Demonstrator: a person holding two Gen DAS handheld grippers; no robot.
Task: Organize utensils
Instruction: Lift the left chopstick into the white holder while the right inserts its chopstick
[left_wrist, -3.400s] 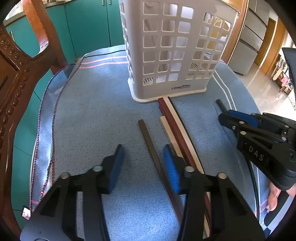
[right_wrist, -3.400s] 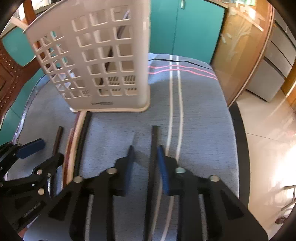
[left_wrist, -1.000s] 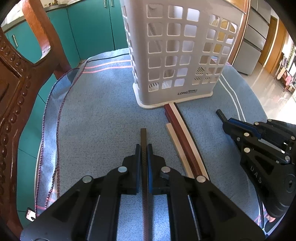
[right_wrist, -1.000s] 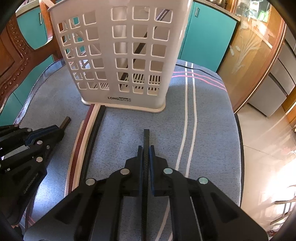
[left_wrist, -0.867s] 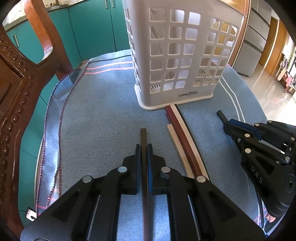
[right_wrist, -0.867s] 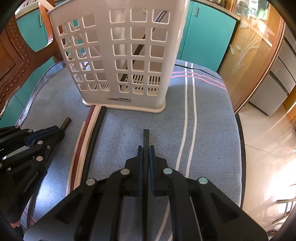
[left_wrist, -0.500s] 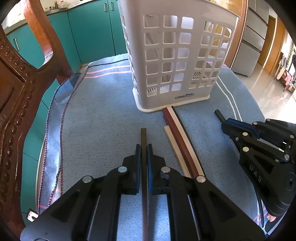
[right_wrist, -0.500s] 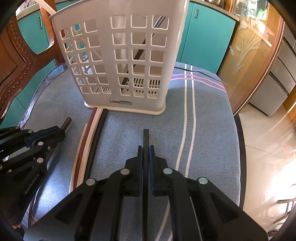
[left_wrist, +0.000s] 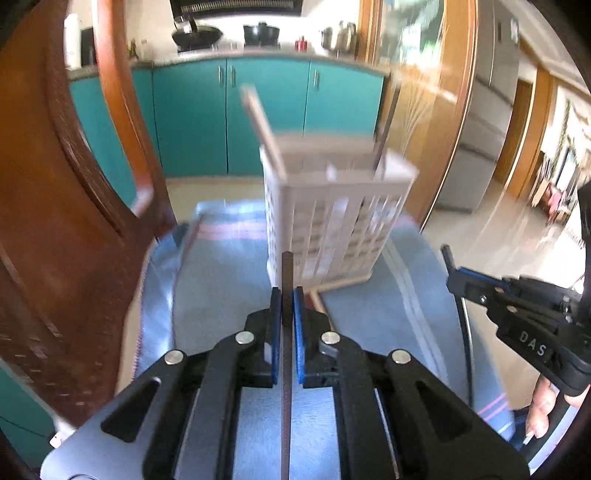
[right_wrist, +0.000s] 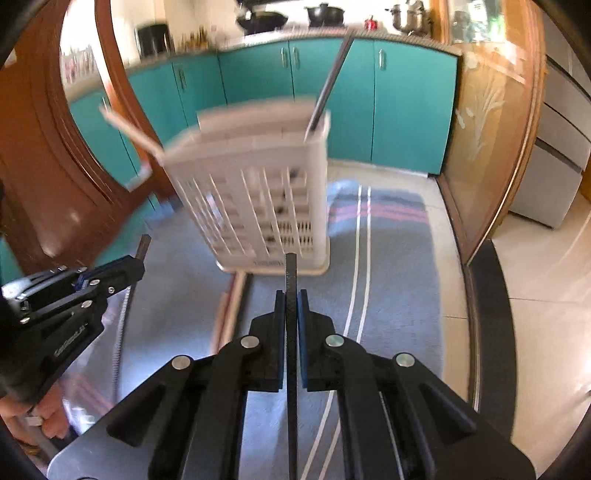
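Observation:
My left gripper (left_wrist: 287, 295) is shut on a dark brown chopstick (left_wrist: 287, 273), held above the blue cloth. In the right wrist view my right gripper (right_wrist: 291, 297) is shut on a black chopstick (right_wrist: 291, 273), also lifted. Each gripper shows in the other's view: the right gripper (left_wrist: 458, 282) at the right edge, the left gripper (right_wrist: 133, 267) at the left. Ahead stands the white lattice utensil basket (left_wrist: 332, 221), with a pale stick (left_wrist: 262, 125) and a dark stick (right_wrist: 328, 85) leaning out of it. More chopsticks (right_wrist: 231, 314) lie on the cloth before its base.
A carved wooden chair back (left_wrist: 55, 221) rises close on the left. The blue striped cloth (right_wrist: 388, 277) covers a small round table whose edge (right_wrist: 484, 332) drops to a tiled floor on the right. Teal cabinets (left_wrist: 229, 118) stand behind.
Both grippers have risen with their chopsticks off the cloth and tilted up, so the basket's top rim and the kitchen behind now show. The picture is blurred by motion.

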